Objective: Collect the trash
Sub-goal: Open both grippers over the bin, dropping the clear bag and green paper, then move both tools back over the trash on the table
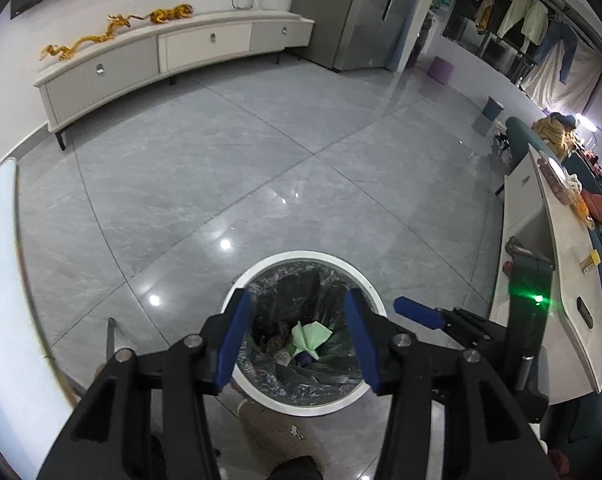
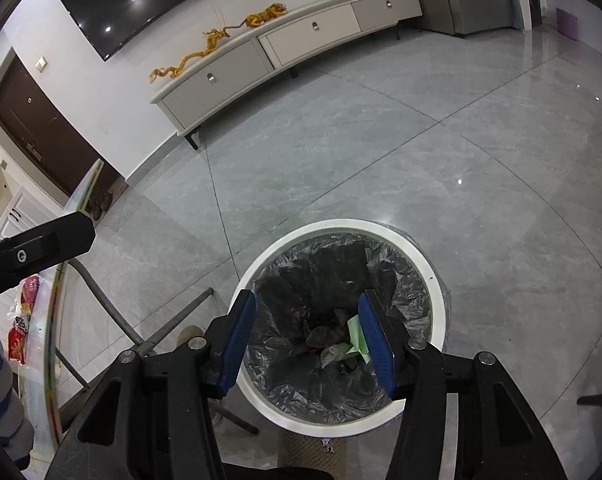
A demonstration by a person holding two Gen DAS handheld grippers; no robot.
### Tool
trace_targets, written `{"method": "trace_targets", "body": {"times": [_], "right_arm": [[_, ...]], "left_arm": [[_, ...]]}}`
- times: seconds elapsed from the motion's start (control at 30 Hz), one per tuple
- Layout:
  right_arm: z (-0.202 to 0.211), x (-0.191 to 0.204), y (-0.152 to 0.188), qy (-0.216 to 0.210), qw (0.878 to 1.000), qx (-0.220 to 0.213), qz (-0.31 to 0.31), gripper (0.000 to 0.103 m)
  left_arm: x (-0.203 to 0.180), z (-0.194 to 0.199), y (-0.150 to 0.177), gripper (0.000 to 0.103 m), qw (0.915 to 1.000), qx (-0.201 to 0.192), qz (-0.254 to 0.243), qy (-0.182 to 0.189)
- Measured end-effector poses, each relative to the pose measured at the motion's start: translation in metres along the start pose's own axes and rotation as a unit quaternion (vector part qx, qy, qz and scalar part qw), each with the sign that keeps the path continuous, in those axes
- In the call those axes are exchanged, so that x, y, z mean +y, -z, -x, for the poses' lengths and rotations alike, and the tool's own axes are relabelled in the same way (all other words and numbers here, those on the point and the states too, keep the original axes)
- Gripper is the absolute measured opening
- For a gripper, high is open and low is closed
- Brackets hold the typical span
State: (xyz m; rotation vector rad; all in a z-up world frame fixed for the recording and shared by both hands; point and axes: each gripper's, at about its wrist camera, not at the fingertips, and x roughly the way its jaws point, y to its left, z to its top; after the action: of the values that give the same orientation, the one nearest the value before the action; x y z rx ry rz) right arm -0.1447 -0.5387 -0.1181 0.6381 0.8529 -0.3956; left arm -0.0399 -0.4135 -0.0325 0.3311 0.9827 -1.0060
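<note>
A round white trash bin [image 1: 301, 258] lined with a dark plastic bag stands on the grey floor; it also shows in the right wrist view [image 2: 341, 226]. Inside lie a light green paper [image 1: 311, 334], also in the right wrist view [image 2: 355, 334], and other crumpled trash [image 2: 325, 336]. My left gripper [image 1: 299, 304] is open and empty, held above the bin's mouth. My right gripper [image 2: 307, 306] is open and empty, also above the bin. The right gripper's blue finger [image 1: 419, 312] shows beside the left one.
A long white TV cabinet [image 1: 173, 56] with golden figures stands at the far wall. A white counter [image 1: 561, 248] with small items runs along the right. A glass table edge [image 2: 55, 320] and metal legs [image 2: 169, 324] are at the left. A small grey bin [image 1: 493, 108] stands far right.
</note>
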Motion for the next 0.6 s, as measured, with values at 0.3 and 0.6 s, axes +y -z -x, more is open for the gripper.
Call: {"method": "trace_targets", "body": {"times": [0.3, 0.6], "right_arm": [[0.04, 0.028, 0.001, -0.009, 0.999, -0.036, 0.022, 0.053], [0.081, 0.077, 0.002, -0.028, 0.995, -0.07, 0.064, 0.053]], "left_arm": [[0.017, 0.058, 0.021, 0.048, 0.9984, -0.047, 0.013, -0.027], [0.05, 0.124, 0.055, 0.048, 0.9948, -0.073, 0.034, -0.063]]}}
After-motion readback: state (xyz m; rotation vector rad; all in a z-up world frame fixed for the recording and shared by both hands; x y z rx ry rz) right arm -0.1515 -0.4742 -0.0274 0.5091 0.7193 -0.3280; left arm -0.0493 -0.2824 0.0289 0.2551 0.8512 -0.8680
